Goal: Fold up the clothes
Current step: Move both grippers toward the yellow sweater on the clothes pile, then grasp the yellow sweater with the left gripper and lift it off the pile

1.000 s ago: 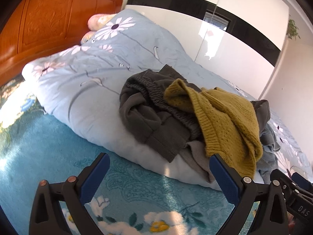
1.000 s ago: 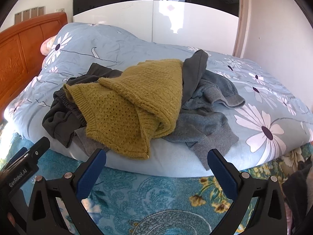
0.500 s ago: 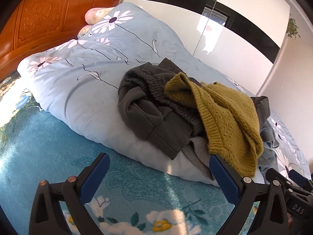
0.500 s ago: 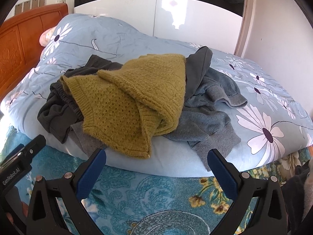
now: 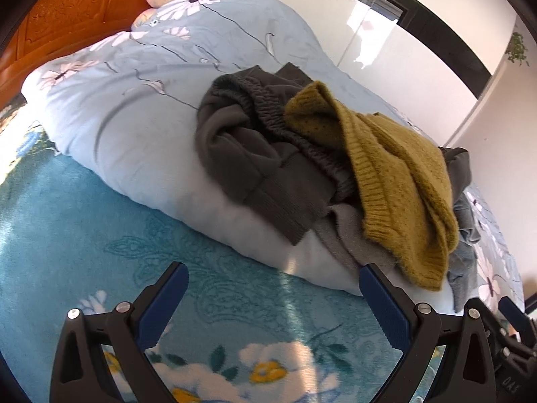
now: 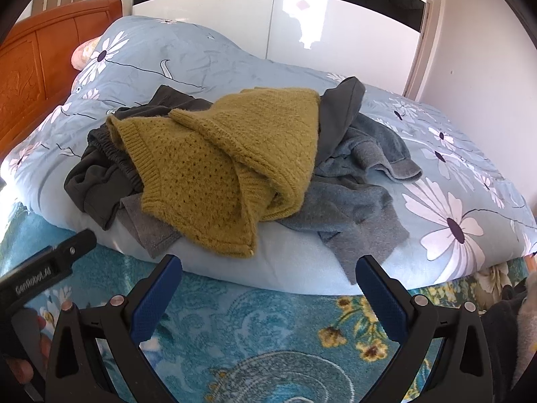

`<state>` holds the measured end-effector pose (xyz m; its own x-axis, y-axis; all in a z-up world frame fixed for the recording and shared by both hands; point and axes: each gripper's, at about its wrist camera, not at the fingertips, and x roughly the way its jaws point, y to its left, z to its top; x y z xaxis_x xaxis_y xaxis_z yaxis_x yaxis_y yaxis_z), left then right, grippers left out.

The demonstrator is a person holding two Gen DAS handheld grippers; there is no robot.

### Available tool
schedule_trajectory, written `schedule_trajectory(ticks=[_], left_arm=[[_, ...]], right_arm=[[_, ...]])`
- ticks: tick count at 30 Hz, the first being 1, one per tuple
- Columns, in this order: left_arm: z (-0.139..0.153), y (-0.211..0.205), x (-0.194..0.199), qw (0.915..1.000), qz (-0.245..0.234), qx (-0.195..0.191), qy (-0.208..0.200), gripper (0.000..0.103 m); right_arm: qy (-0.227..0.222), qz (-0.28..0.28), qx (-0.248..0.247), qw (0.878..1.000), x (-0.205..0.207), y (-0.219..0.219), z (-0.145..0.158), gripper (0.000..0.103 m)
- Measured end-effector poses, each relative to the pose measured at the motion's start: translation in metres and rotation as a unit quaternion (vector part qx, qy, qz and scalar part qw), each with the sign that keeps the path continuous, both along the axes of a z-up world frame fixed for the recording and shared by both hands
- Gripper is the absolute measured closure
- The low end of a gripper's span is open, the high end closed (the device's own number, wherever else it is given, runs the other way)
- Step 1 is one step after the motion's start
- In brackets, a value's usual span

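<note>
While nothing's grabbed yet, quick rundown near to far:

Grippers: left gripper (image 5: 273,280) and right gripper (image 6: 268,273) both spread wide, empty, over the teal floral sheet (image 6: 268,329).

Clothes: one tangled pile on the folded blue duvet (image 5: 141,124), near its front edge.

Count: one mustard sweater (image 6: 228,168) on top, one dark charcoal garment (image 5: 248,154) on the left, grey-blue pieces (image 6: 355,198) on the right, I'd guess two, can't separate them.

Risk: everything overlaps, so pulling the sweater probably drags neighbours off the edge.

Far: orange headboard (image 6: 37,67), white wardrobe (image 6: 255,27).
</note>
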<state>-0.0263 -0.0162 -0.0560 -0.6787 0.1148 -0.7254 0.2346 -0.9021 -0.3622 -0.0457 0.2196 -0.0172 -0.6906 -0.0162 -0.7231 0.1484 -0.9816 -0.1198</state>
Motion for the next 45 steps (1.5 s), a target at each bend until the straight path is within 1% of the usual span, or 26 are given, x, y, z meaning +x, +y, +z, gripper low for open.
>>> schedule_trajectory(ticks=[4,6,7,9,11,14,15,17,19,20,23,25,26,27,28,29,30,31,32,33,34,37,39,42,45], left_arm=[[0.007,0.009,-0.007,0.9995,-0.018,0.024,0.005,0.000],[0.014,0.013,-0.013,0.9980,-0.034,0.050,0.017,0.000],[0.019,0.012,-0.019,0.9973,-0.041,0.057,0.022,0.000],[0.027,0.011,-0.031,0.9958,-0.055,0.067,0.032,0.000],[0.036,0.007,-0.047,0.9957,-0.055,0.064,0.038,0.000],[0.040,-0.002,-0.077,0.9966,-0.044,0.065,0.026,0.000],[0.040,-0.005,-0.087,0.9966,-0.042,0.070,0.015,0.001],[0.041,-0.009,-0.102,0.9954,-0.044,0.084,0.011,0.001],[0.041,-0.006,-0.115,0.9955,-0.050,0.080,0.008,0.003],[0.041,-0.001,-0.122,0.9960,-0.055,0.070,0.006,0.004],[0.037,0.011,-0.141,0.9981,-0.047,0.038,-0.012,0.007],[0.031,0.015,-0.152,0.9980,-0.051,0.024,-0.027,0.014],[0.030,0.016,-0.156,0.9981,-0.050,0.022,-0.030,0.015],[0.029,0.015,-0.158,0.9979,-0.050,0.029,-0.031,0.020],[0.028,0.013,-0.160,0.9975,-0.049,0.039,-0.032,0.032],[0.028,0.012,-0.163,0.9971,-0.049,0.049,-0.032,0.041],[0.029,0.010,-0.165,0.9966,-0.044,0.061,-0.034,0.054],[0.029,0.009,-0.167,0.9960,-0.038,0.073,-0.036,0.060],[0.031,0.008,-0.167,0.9962,-0.028,0.075,-0.035,0.065],[0.033,0.007,-0.168,0.9960,-0.023,0.079,-0.035,0.075],[0.036,0.009,-0.167,0.9956,-0.021,0.084,-0.034,0.084],[0.050,0.011,-0.161,0.9949,-0.019,0.098,-0.014,0.088],[0.065,0.016,-0.154,0.9946,-0.028,0.100,0.004,0.090],[0.098,0.023,-0.143,0.9941,-0.043,0.093,0.036,0.094],[0.136,0.024,-0.131,0.9917,-0.052,0.093,0.073,0.095]], right_arm=[[-0.008,-0.014,-0.008,1.000,0.008,0.013,-0.001,0.000],[-0.009,-0.018,-0.015,1.000,0.013,0.020,-0.001,0.000],[-0.008,-0.020,-0.015,1.000,0.016,0.023,0.000,0.000],[-0.005,-0.023,-0.015,1.000,0.022,0.027,0.000,0.000],[-0.005,-0.028,-0.017,0.999,0.026,0.032,0.000,0.000],[-0.010,-0.031,-0.022,0.999,0.030,0.038,-0.003,0.000],[-0.012,-0.032,-0.022,0.999,0.031,0.039,-0.004,0.000],[-0.016,-0.031,-0.022,0.999,0.033,0.041,-0.008,0.000],[-0.021,-0.031,-0.023,0.999,0.034,0.042,-0.014,0.000],[-0.026,-0.030,-0.025,0.999,0.034,0.042,-0.017,0.000],[-0.036,-0.026,-0.031,0.999,0.036,0.044,-0.024,0.000],[-0.039,-0.023,-0.033,0.998,0.038,0.046,-0.027,0.000],[-0.039,-0.022,-0.033,0.998,0.039,0.047,-0.027,0.000],[-0.039,-0.020,-0.033,0.999,0.040,0.049,-0.027,0.000],[-0.040,-0.021,-0.031,0.998,0.041,0.050,-0.027,0.000],[-0.041,-0.022,-0.030,0.998,0.042,0.052,-0.028,0.000],[-0.042,-0.022,-0.028,0.998,0.043,0.054,-0.028,0.000],[-0.044,-0.024,-0.028,0.998,0.043,0.057,-0.029,0.000],[-0.046,-0.026,-0.028,0.998,0.043,0.059,-0.030,0.000],[-0.049,-0.030,-0.028,0.998,0.043,0.061,-0.030,0.000],[-0.051,-0.032,-0.029,0.998,0.044,0.064,-0.030,0.000],[-0.048,-0.036,-0.034,0.998,0.048,0.069,-0.024,0.000],[-0.043,-0.038,-0.034,0.998,0.052,0.072,-0.018,0.000],[-0.034,-0.045,-0.035,0.998,0.059,0.076,-0.004,0.000],[-0.022,-0.053,-0.043,0.997,0.068,0.080,0.014,0.000]])
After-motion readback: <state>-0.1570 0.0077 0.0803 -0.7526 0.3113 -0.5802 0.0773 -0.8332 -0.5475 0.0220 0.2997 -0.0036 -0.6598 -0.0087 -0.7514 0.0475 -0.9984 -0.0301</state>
